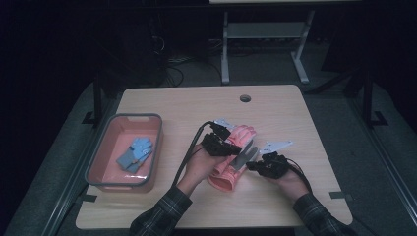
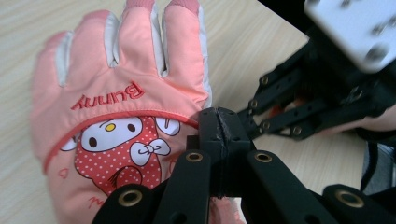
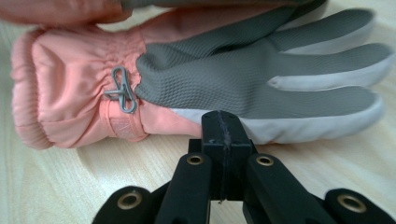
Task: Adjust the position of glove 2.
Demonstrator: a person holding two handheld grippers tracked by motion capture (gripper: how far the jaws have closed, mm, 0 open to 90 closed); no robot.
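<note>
Resting on the table, two pink gloves lie stacked — left gripper and right gripper both clenched, grasping nothing.

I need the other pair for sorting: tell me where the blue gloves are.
In the high view the blue gloves lie inside the pink bin at the table's left, well left of the pink gloves.

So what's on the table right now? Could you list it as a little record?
table: light wood
pink gloves: two lying together mid-table, one cartoon side up, one grey palm up
left claw: jaws together, at the cartoon glove's edge
right claw: jaws together, beside the palm-up glove
tray: pink, grey rim, at left
blue gloves: in the tray
</note>
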